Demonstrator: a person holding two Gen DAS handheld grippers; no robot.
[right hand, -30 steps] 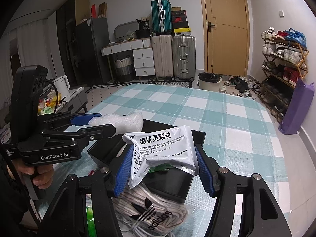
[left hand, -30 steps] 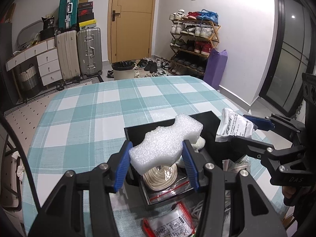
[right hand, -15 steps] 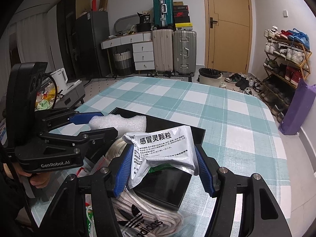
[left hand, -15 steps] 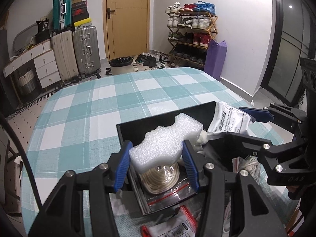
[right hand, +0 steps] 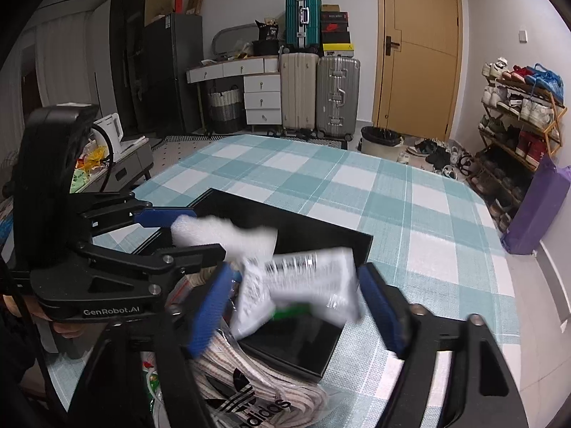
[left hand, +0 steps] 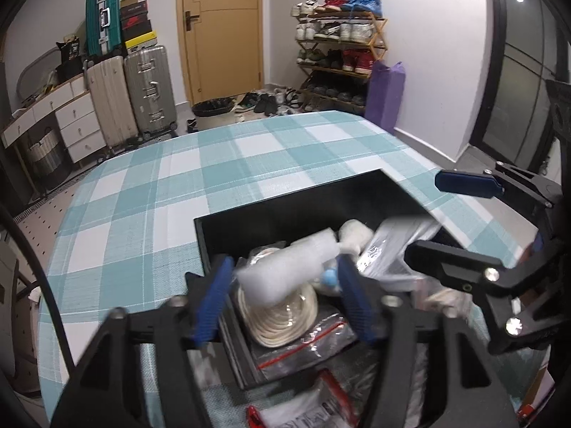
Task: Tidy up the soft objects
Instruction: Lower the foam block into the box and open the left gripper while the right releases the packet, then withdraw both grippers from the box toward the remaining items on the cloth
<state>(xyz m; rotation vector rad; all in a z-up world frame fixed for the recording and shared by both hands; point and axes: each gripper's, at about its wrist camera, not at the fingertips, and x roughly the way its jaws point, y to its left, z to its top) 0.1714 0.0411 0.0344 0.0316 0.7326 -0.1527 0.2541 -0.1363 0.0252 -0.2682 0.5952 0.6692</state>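
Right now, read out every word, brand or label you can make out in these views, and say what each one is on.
"GenRobot.AI": on the left gripper, along its black body.
"adidas", upside down beside the three-stripe logo: on the clear bag of laces.
White packet: printed text and a barcode, too blurred to read.
Red-edged packet: print unreadable.
Shoeboxes on the suitcases: labels too small.

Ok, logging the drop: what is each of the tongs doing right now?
Left tongs: open, just widened, foam loose between them.
Right tongs: open, just widened, packet falling free.
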